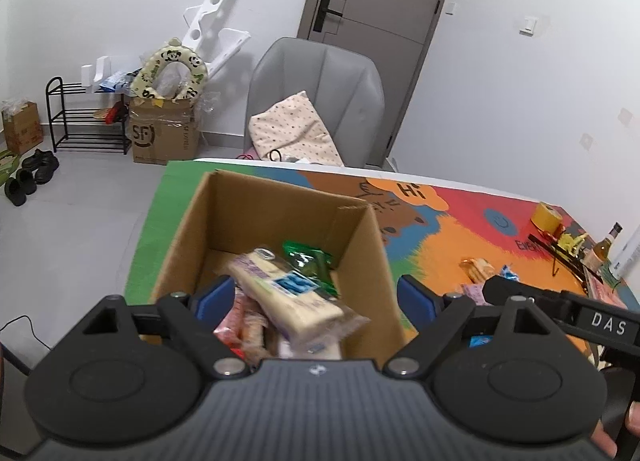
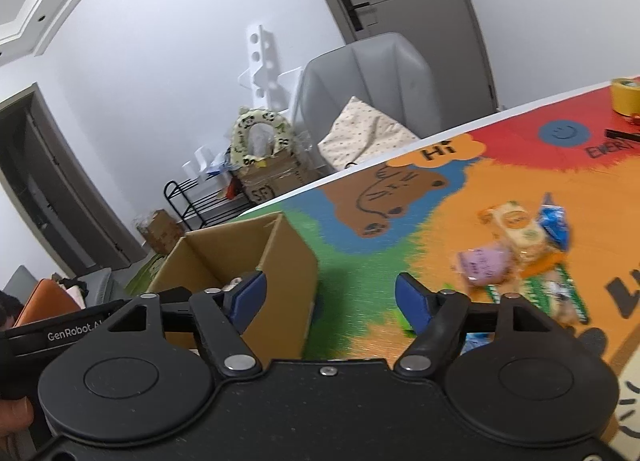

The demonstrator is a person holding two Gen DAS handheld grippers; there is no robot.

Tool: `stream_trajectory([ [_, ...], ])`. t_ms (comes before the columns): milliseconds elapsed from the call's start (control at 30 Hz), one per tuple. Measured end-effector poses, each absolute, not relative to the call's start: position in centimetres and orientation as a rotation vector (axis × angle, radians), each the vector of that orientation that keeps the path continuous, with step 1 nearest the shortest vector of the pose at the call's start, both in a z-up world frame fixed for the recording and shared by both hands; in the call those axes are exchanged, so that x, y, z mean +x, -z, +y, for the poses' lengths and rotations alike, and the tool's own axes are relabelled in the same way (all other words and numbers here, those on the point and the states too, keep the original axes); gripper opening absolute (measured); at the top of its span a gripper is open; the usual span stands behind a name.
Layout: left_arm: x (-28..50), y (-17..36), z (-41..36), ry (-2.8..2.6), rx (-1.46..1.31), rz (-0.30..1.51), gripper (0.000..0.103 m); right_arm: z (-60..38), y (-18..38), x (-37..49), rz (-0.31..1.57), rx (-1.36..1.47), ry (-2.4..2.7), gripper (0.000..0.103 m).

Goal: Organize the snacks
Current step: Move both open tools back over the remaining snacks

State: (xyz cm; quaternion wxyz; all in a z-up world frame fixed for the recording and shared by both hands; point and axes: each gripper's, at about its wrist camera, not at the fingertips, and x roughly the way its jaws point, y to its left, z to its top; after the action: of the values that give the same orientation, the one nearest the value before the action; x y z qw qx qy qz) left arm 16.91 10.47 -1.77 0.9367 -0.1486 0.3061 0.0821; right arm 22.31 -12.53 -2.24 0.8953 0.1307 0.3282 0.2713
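The left tongs (image 1: pixel 316 297) stand wide over the open cardboard box (image 1: pixel 256 209), their blue pads apart with nothing pressed between them. Under them, a pale cracker packet (image 1: pixel 288 301) lies tilted on top of the pile inside the box — blurred, so whether it has settled I cannot tell. A green packet (image 1: pixel 308 261) sits behind it against the far wall, and pink wrappers (image 1: pixel 240 325) show at the near side.

The right tongs (image 2: pixel 328 297) are also wide and hold nothing; they hang above the colourful mat (image 2: pixel 360 261) on the counter, just to the right of the box. More snacks wait on the mat to the right of these tongs: a purple packet (image 2: pixel 486 265), a pale biscuit packet (image 2: pixel 516 229), a blue wrapper (image 2: pixel 556 221) touching it, and a green-and-white packet (image 2: pixel 568 297) — all close together, well apart from the box. A roll of yellow tape (image 2: pixel 626 95) stands near the counter's far edge.
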Motion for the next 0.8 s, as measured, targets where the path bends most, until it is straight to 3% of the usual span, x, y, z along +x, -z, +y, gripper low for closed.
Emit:
stream_trajectory([
  [433,17.0,1.5,6.0,-0.124,-0.279,0.647,0.093,-17.5,2.6,21.2,0.68,0.289,-0.501,0.094],
  [800,17.3,1.9,2.2,-0.071,-0.26,0.696,0.093,-21.4,3.3,21.1,0.702,0.303,-0.46,0.1],
])
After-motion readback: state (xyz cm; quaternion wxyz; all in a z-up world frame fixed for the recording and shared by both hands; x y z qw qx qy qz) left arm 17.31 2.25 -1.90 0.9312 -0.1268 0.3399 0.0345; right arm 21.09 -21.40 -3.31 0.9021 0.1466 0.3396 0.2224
